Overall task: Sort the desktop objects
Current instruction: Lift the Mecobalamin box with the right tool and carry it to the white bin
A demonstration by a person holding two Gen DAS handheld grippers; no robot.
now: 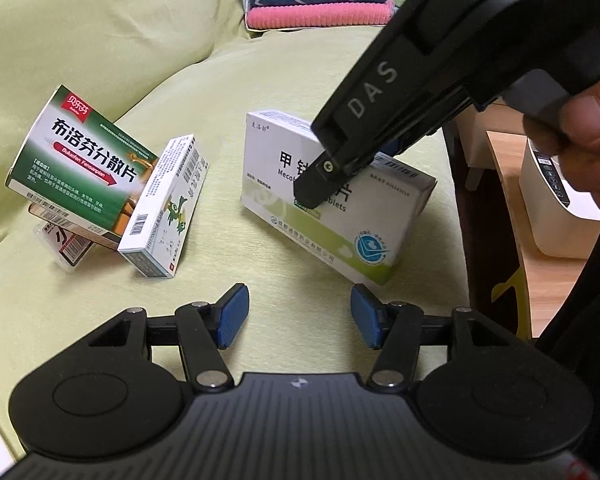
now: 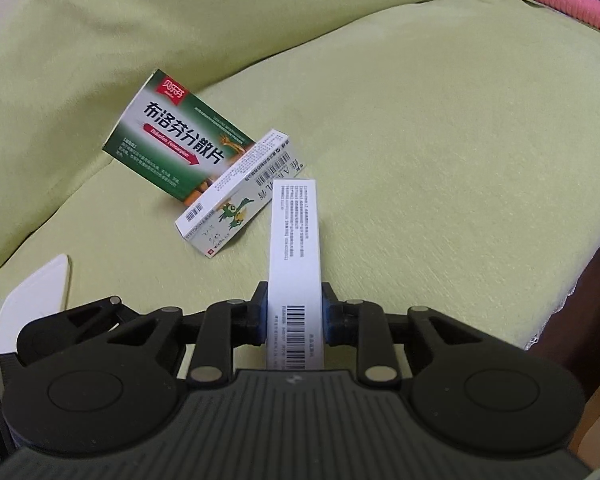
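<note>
A white-and-green tablet box [image 1: 340, 224] stands tilted on the green cushion [image 1: 228, 92]. My right gripper [image 1: 352, 168] comes down from the upper right and is shut on its top edge. In the right wrist view that box [image 2: 294, 248] shows edge-on, clamped between the pads of the right gripper [image 2: 294, 314]. To the left, a green ibuprofen box [image 1: 84, 160] leans on a small white box with a bird picture [image 1: 164, 208]; both also show as the green box [image 2: 180, 148] and the bird box [image 2: 228, 208]. My left gripper [image 1: 300, 316] is open just in front of the held box, holding nothing.
A flat pack with a barcode [image 1: 64, 244] lies under the green box. Folded pink and navy towels [image 1: 320, 0] sit at the back. Beyond the cushion's right edge are a wooden surface [image 1: 508, 168] and a white container [image 1: 552, 200]. A white object [image 2: 36, 300] lies at lower left.
</note>
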